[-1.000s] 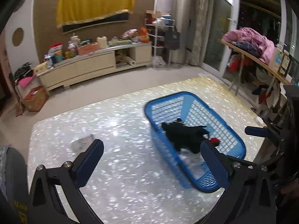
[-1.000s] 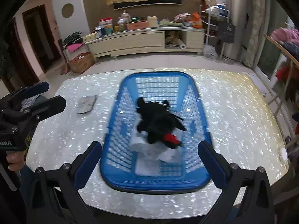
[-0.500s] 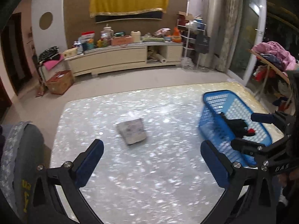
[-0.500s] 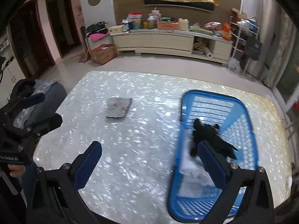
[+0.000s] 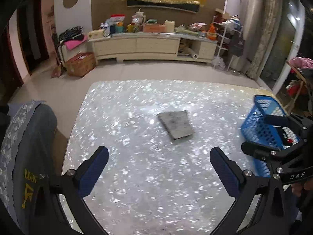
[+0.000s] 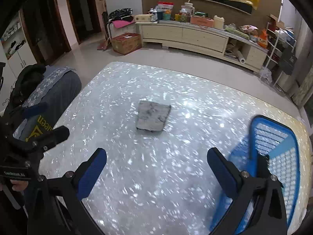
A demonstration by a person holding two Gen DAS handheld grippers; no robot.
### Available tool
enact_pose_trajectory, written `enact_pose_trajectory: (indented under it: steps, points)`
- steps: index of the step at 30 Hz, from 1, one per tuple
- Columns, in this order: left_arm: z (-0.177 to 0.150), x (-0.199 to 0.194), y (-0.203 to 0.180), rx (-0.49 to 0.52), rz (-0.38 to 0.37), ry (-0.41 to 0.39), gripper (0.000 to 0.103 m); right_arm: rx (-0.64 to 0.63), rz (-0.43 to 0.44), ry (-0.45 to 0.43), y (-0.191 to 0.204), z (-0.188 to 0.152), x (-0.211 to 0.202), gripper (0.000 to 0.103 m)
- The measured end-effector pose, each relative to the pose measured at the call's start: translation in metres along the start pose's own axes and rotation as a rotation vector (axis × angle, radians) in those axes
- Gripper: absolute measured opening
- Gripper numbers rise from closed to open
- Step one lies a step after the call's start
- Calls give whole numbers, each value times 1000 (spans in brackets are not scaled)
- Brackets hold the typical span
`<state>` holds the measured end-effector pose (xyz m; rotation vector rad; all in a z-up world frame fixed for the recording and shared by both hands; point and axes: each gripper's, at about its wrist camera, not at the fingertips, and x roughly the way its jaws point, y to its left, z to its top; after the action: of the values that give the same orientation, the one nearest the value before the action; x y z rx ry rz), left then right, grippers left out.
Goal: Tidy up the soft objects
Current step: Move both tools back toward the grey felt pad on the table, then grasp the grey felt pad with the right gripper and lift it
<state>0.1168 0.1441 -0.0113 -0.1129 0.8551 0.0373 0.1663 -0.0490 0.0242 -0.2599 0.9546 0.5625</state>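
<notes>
A folded grey cloth (image 5: 176,125) lies flat near the middle of the sparkly white table (image 5: 137,176); it also shows in the right wrist view (image 6: 153,117). A blue plastic basket (image 5: 262,121) stands at the table's right end, also in the right wrist view (image 6: 273,156), with a black and red soft item (image 5: 283,136) inside. My left gripper (image 5: 159,168) is open and empty, short of the cloth. My right gripper (image 6: 156,168) is open and empty, short of the cloth, with the basket by its right finger.
A chair with a grey garment (image 5: 25,146) stands at the table's left edge. A long cream cabinet (image 5: 152,45) with clutter and a cardboard box (image 5: 80,63) stand across the floor. A clothes rack (image 5: 299,68) is at the right.
Both grippers have swung left from over the basket toward the grey cloth. The cloth has moved to the middle of both views; the basket has slid to the right edge.
</notes>
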Motion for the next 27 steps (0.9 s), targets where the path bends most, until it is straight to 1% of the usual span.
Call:
enact_pose_trajectory:
  steps: [10, 14, 20, 23, 27]
  points:
    - [-7, 41, 39, -28, 22, 67, 103, -35, 11, 75, 29, 19, 66, 103]
    - [-5, 59, 50, -26, 30, 89, 103, -39, 6, 95, 34, 23, 86, 99]
    - [1, 86, 62, -39, 19, 98, 103, -21, 1, 118, 31, 28, 118, 97]
    - [4, 102, 64, -42, 14, 117, 103, 3, -8, 131, 25, 31, 132, 97]
    - [6, 125, 61, -23, 19, 142, 103, 40, -16, 161, 16, 35, 154, 94]
